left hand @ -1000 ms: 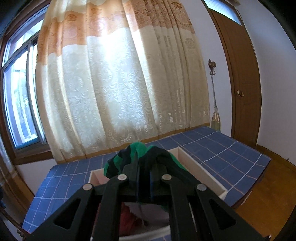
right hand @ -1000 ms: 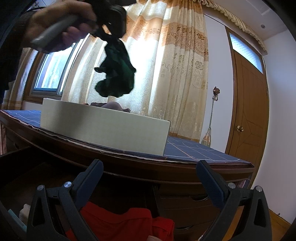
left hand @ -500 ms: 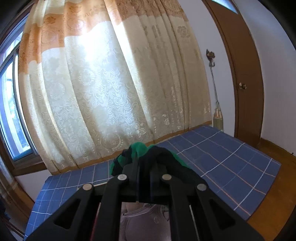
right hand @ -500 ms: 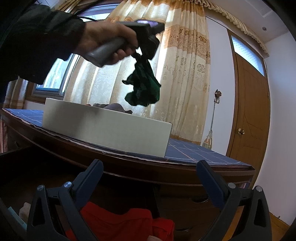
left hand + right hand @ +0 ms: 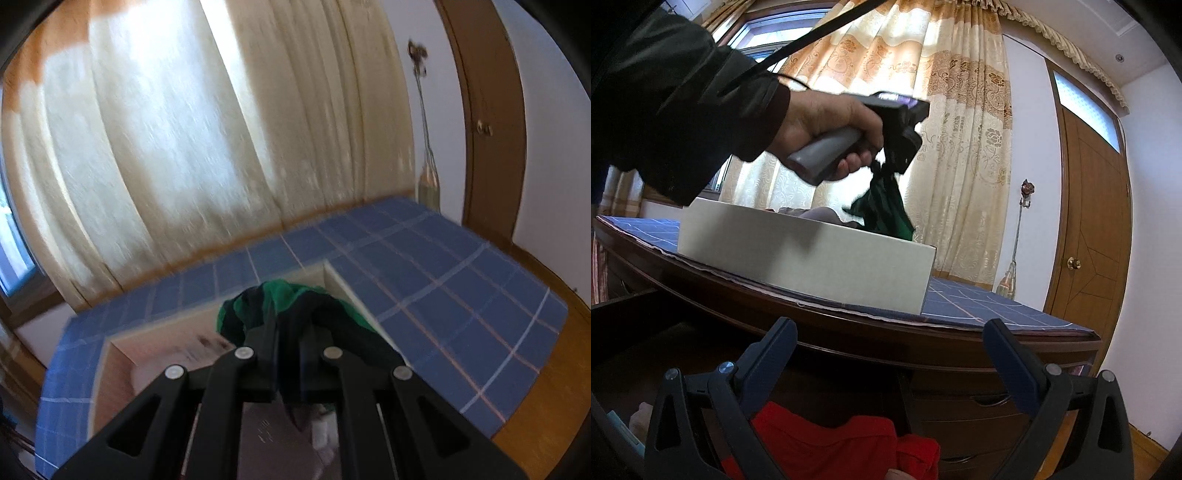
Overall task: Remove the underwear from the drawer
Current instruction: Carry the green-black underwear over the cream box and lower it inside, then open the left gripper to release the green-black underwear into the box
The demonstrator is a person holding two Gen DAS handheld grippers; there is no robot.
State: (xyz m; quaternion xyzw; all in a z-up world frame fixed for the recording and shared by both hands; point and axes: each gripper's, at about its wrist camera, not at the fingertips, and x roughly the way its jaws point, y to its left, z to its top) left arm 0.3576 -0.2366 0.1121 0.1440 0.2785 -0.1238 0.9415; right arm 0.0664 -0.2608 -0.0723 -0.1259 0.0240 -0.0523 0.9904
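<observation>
Since a second ago our left tongs [image 5: 886, 162], clamped on green underwear [image 5: 886, 210], drop over the white box [image 5: 805, 258] on the bench [image 5: 997, 306]. Drop-off step; next, release inside. Right tongs [image 5: 886, 354] stand apart over the drawer's red garment [image 5: 831, 443].

Green-and-black underwear [image 5: 288, 306], blue-checked tablecloth [image 5: 461, 280]

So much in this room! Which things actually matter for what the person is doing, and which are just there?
Part of the job:
- green underwear, pinched in the left gripper
- white box it hangs over
- red garment in the open drawer
- right gripper, open

Just there:
- curtain
- door
- blue checked cloth
</observation>
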